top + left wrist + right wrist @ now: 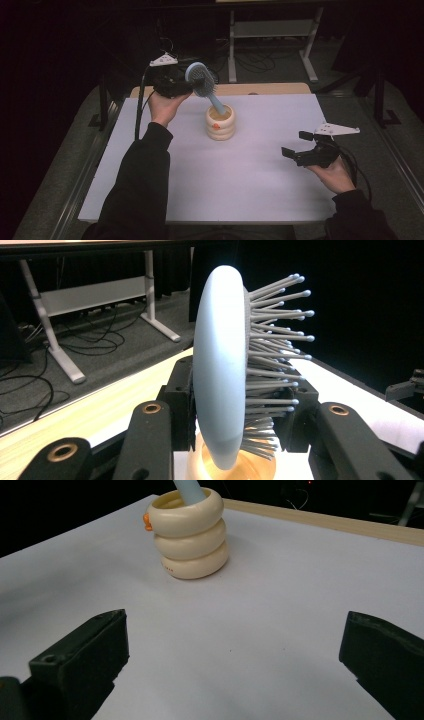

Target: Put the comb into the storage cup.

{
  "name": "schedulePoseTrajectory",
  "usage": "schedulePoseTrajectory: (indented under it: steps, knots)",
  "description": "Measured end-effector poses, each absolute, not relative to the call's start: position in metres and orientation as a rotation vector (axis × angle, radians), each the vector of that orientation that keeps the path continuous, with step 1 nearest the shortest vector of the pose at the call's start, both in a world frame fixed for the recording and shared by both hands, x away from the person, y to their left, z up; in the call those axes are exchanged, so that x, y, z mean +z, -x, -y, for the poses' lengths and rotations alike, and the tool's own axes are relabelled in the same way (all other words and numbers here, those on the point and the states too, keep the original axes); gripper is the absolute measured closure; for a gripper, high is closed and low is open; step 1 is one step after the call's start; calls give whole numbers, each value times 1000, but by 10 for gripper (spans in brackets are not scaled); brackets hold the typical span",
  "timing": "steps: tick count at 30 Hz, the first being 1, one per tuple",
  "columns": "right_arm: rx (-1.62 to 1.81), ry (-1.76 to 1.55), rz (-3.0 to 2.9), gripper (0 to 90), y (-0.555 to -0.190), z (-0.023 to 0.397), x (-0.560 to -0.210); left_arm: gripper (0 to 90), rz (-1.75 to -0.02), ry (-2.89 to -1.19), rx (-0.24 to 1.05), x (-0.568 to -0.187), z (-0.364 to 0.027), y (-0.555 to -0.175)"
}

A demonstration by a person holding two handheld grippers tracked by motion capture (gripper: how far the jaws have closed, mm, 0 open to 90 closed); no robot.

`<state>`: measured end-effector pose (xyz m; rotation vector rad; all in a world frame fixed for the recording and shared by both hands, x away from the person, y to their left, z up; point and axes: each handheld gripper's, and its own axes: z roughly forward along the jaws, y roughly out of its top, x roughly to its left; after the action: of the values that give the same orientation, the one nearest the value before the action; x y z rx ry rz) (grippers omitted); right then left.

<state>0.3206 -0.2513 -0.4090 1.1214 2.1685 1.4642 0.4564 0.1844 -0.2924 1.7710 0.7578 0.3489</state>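
— Left gripper [186, 84] is clamped on the head of the pale blue hairbrush [201, 80], one jaw against the smooth back, the other in among the bristles [280, 340]. How does that brush handle, you think?

— Light and stiff, I'd judge; hard plastic. The domed back looks slick, so a pad there could slide, and the bristles give a little under pressure.

— Where is it just now?

— Far left of the white table [260, 195], tilted, with its handle end down inside the cream ringed cup [220, 121].

— Better place to hold it?

— The handle's neck, just above the cup's rim, seems firmer. The cup looks like ceramic, so it may tip or chip if the handle levers against it.

— And the right gripper [294, 145]?

— Jaws spread wide, holding nothing, low over the near right of the table.
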Motion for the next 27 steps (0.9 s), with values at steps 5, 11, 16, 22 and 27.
schedulePoseTrajectory:
  steps: [5, 11, 16, 22, 27]
  knots:
    - [1465, -1121, -2166, 0, -318, 252, -411, 585, -771, -1764, 333, -302, -182, -459]
    - [1467, -1123, -2157, 0, -317, 254, -411, 585, -773, -1772, 333, -305, -179, -461]
    - [1466, -1118, -2156, 0, -317, 253, -411, 584, -779, -1780, 333, -309, -176, -463]
    - [1450, -1124, -2172, 0, -317, 252, -412, 584, -796, -1774, 324, -317, -175, -466]
    - [1453, -1115, -2165, 0, -316, 252, -412, 583, -809, -1764, 311, -325, -175, -468]
